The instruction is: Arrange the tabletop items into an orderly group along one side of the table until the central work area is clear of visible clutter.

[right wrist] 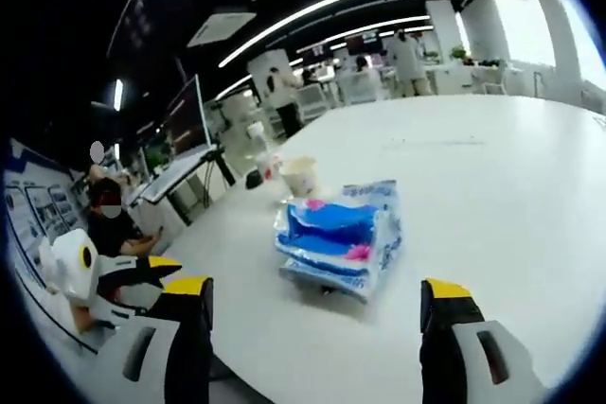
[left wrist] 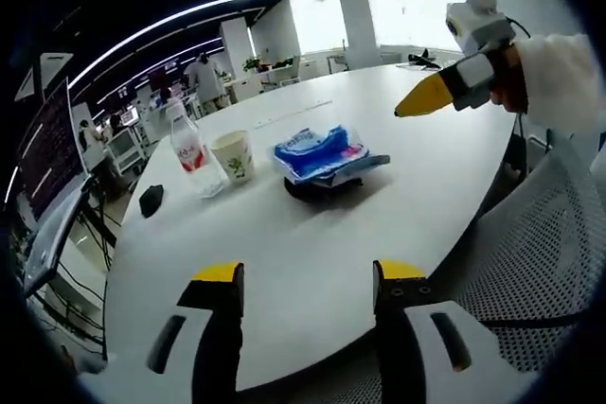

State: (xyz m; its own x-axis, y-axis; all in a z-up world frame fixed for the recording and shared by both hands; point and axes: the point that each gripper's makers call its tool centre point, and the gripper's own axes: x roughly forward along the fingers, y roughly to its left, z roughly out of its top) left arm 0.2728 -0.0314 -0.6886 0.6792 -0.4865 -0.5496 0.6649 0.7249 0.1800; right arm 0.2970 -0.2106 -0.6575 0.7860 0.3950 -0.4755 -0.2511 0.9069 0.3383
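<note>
On the white table [left wrist: 312, 253] a blue tissue pack [left wrist: 322, 150] lies on top of a flat black object [left wrist: 322, 188]. Left of it stand a paper cup [left wrist: 232, 155] and a clear water bottle [left wrist: 194, 153] with a red label, then a black mouse [left wrist: 151, 199]. My left gripper [left wrist: 308, 276] is open and empty, short of the pack. The right gripper [left wrist: 426, 96], held by a white-gloved hand [left wrist: 559, 78], hovers at the upper right. In the right gripper view my right gripper [right wrist: 317, 290] is open just before the tissue pack [right wrist: 341, 234]; the cup [right wrist: 301, 175] and bottle [right wrist: 260, 163] stand behind.
A grey mesh chair [left wrist: 530, 253] stands at the table's near right edge. A monitor [left wrist: 47, 167] sits off the table's left end. The left gripper [right wrist: 133, 276] enters the right gripper view from the left. People [right wrist: 284, 92] stand at desks in the background.
</note>
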